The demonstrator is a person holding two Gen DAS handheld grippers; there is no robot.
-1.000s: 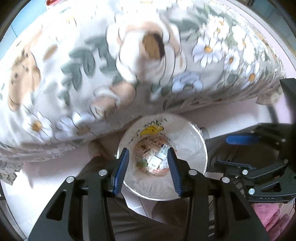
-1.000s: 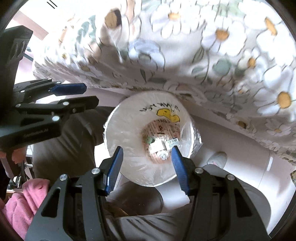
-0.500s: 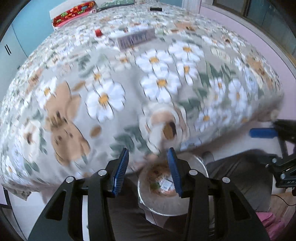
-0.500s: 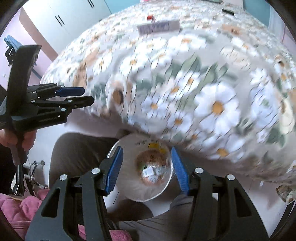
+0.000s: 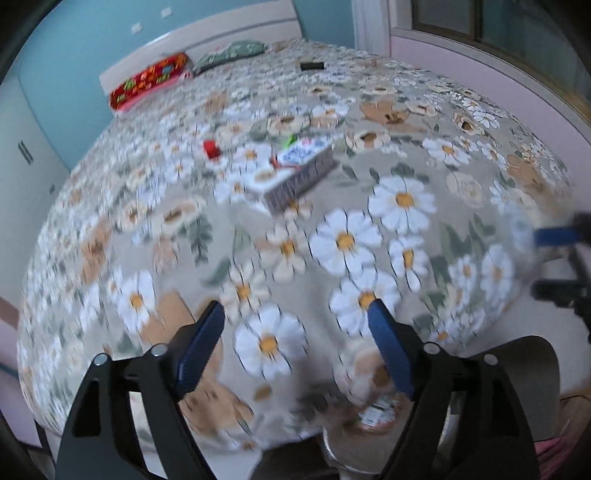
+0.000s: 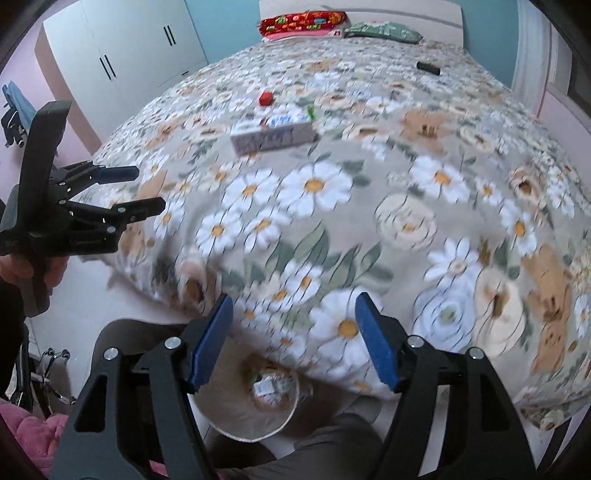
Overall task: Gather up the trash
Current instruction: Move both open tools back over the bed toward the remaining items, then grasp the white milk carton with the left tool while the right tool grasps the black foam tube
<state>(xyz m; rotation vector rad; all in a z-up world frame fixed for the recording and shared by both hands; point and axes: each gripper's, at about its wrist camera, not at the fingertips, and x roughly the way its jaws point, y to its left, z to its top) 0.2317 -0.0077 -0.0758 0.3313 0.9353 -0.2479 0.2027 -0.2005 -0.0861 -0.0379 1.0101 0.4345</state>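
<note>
Trash bin (image 6: pixel 255 421): white, plastic-lined, on the floor against the foot of the bed, between the person's knees. Right wrist view shows its rim and some wrappers at the bottom (image 6: pixel 271 386); the far rim is covered by the overhanging bedspread. In the left wrist view only a blurred slice of the bin (image 5: pixel 354 452) shows, partly behind the gripper finger; contents unreadable there.

Loose items on the bed, well beyond the bin:
- flat printed box (image 6: pixel 271 134), also (image 5: pixel 299 175); print illegible from motion blur.
- something small and green (image 6: pixel 311 110) touching the box's far end; type cannot be told.
- small red object (image 6: pixel 266 98), also (image 5: pixel 211 149), just beyond the box; too blurred to identify.
- dark oblong object (image 6: pixel 428 68), also (image 5: pixel 312 66), far up the bed, apart from the rest.

Left gripper (image 5: pixel 297 339): jaws spread wide, nothing between them, over the bed's near edge. Seen from the side in the right wrist view (image 6: pixel 146 188), likewise parted.

Right gripper (image 6: pixel 293 338): jaws spread, empty, over the bed edge above the bin. Only the tips show at the left view's right border (image 5: pixel 554 258).

Floral bedspread (image 6: pixel 406 221) fills both views; red patterned pillow (image 6: pixel 303 20) and green pillow (image 6: pixel 382 31) at the headboard.
</note>
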